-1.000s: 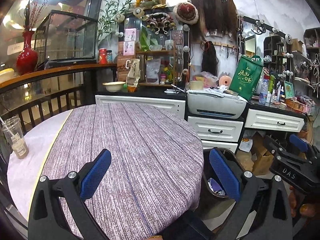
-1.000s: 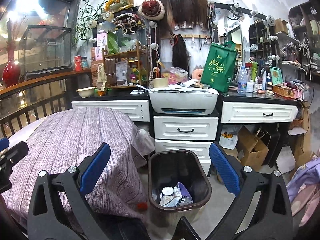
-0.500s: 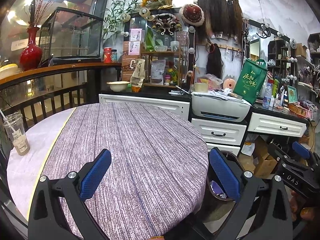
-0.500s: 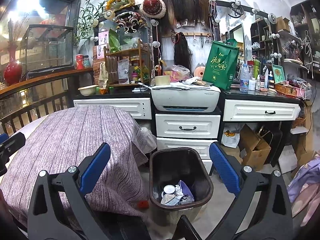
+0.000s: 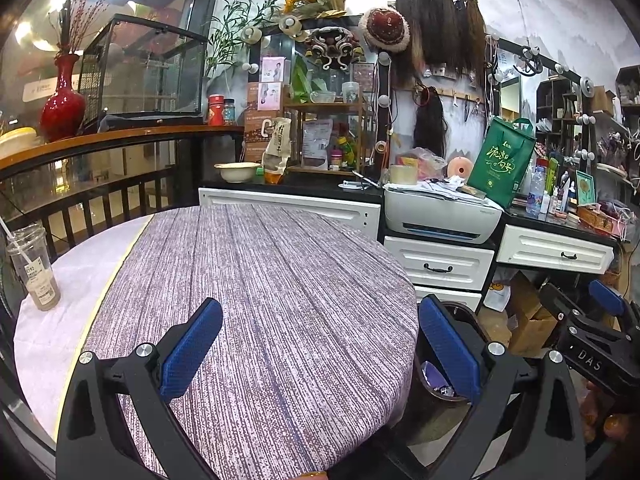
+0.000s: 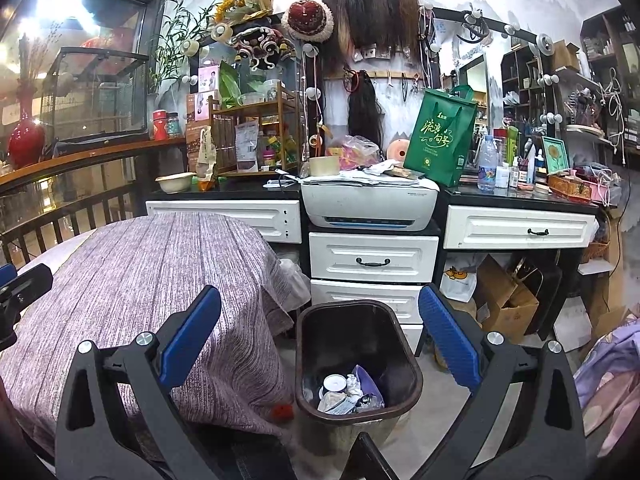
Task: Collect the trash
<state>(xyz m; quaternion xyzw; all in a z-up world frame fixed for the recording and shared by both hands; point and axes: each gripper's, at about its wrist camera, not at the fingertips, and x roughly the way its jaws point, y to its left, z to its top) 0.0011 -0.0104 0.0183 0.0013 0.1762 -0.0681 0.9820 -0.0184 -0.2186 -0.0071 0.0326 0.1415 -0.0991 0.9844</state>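
Note:
A dark brown trash bin stands on the floor by the round table, with crumpled wrappers and a small cup at its bottom. Its rim also shows in the left wrist view. My right gripper is open and empty, above the bin. My left gripper is open and empty over the table's purple striped cloth. A clear plastic cup with a straw and brown drink stands at the table's left edge. The right gripper shows at the far right of the left wrist view.
White drawers with a printer stand behind the bin. Cardboard boxes lie under the counter to the right. A small red object lies on the floor beside the bin. A railing runs behind the table.
Both grippers have drawn back and up a little; the table and bin sit slightly lower and further in view. Both grippers stay open and empty.

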